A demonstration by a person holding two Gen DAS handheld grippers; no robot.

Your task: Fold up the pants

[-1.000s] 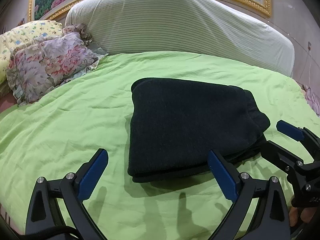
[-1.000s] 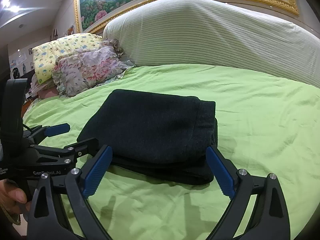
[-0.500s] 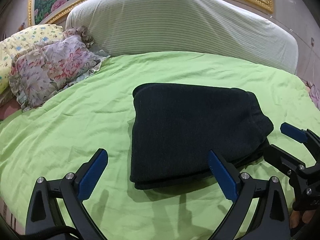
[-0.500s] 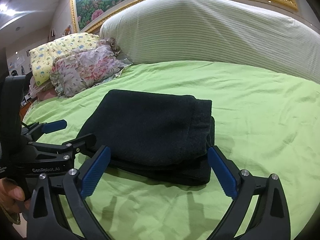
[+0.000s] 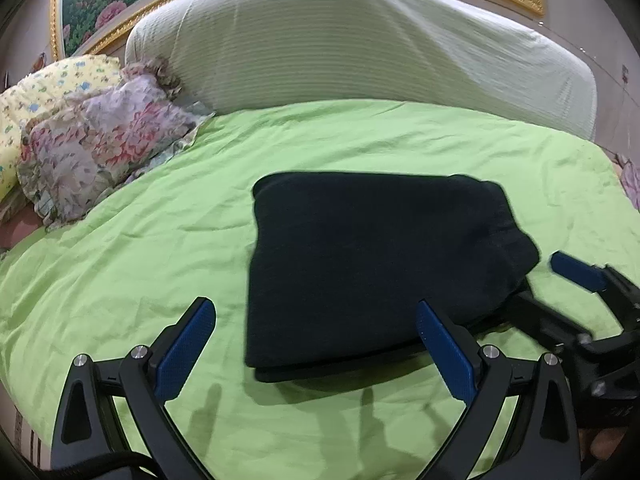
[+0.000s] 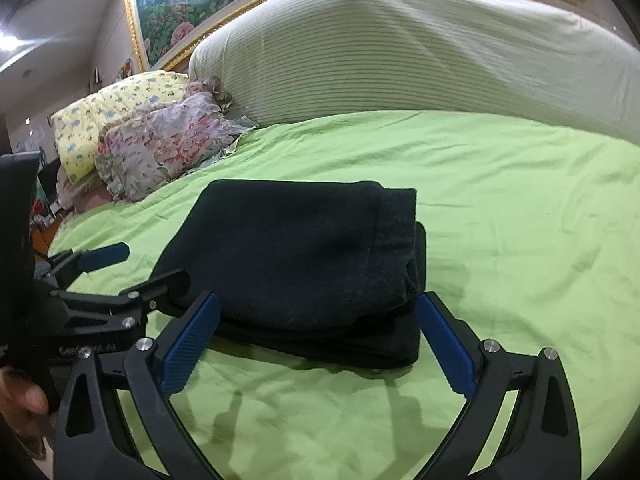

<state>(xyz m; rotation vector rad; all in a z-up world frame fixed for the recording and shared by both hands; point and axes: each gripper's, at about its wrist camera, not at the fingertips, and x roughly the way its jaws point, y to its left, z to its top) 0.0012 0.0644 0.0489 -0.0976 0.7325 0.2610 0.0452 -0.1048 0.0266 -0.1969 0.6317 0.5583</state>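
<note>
The dark pants (image 5: 372, 264) lie folded into a thick rectangular stack on the green bed sheet (image 5: 132, 272); they also show in the right wrist view (image 6: 296, 264). My left gripper (image 5: 316, 340) is open and empty, held just short of the stack's near edge. My right gripper (image 6: 316, 336) is open and empty, also just short of the stack's near edge. The right gripper shows at the right of the left wrist view (image 5: 560, 292), and the left gripper at the left of the right wrist view (image 6: 132, 268), both beside the stack.
A large striped cushion (image 5: 352, 48) stands along the head of the bed. Floral pillows (image 5: 100, 148) and a yellow pillow (image 6: 116, 116) lie at the far left. A gold-framed painting (image 6: 168, 4) hangs behind. Green sheet (image 6: 520, 220) stretches right of the pants.
Both grippers have drawn back and risen slightly from the folded pants, staying open. The pants have not moved.
</note>
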